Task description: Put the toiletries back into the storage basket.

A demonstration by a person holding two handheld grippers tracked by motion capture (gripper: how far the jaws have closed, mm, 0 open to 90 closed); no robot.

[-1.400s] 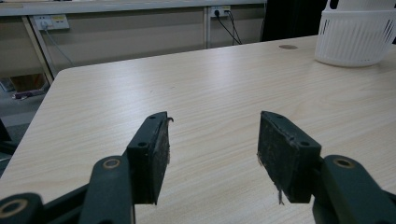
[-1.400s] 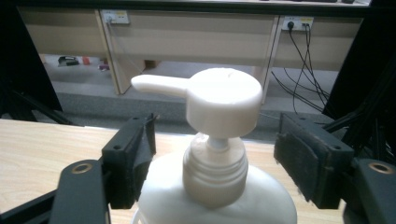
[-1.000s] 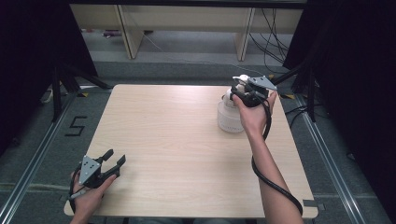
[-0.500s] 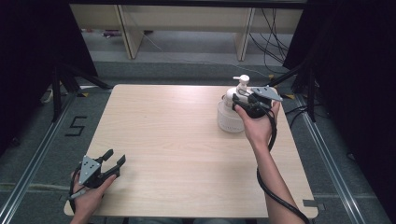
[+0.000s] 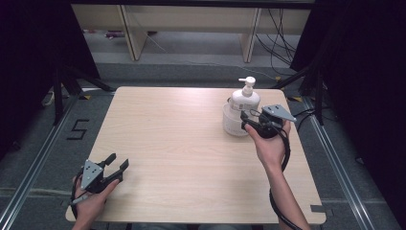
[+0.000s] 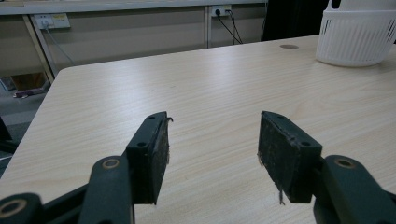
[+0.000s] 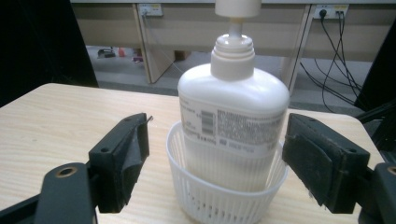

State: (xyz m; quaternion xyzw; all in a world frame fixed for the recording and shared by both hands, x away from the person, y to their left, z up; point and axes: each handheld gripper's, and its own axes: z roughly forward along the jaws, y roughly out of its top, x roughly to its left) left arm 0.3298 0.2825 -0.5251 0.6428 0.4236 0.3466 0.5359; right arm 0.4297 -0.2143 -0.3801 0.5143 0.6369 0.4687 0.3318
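1. Since the table is the biggest thing in front of me, I start there: pale wood, with all the action at about 2 o'clock on it in the high view
2. At that 2 o'clock spot stands the white pump bottle, upright inside a small white slatted basket; in the right gripper view the bottle rises well above the basket's rim
3. I judge the bottle moderately heavy if full, with smooth, likely slippery plastic walls that may flex under a squeeze; the pump neck looks too slim and fragile to grab, so I would take the broad body just above the rim
4. The basket looks light and springy, so it may lift or tip along with the bottle
5. My right gripper sits at 4 o'clock of the bottle, the forearm reaching up from 6 o'clock, jaws spread wide and straddling bottle and basket without touching them
6. My left gripper rests low at the table's 7 o'clock corner, well apart from the bottle, jaws wide and holding nothing, pointed toward 2 o'clock
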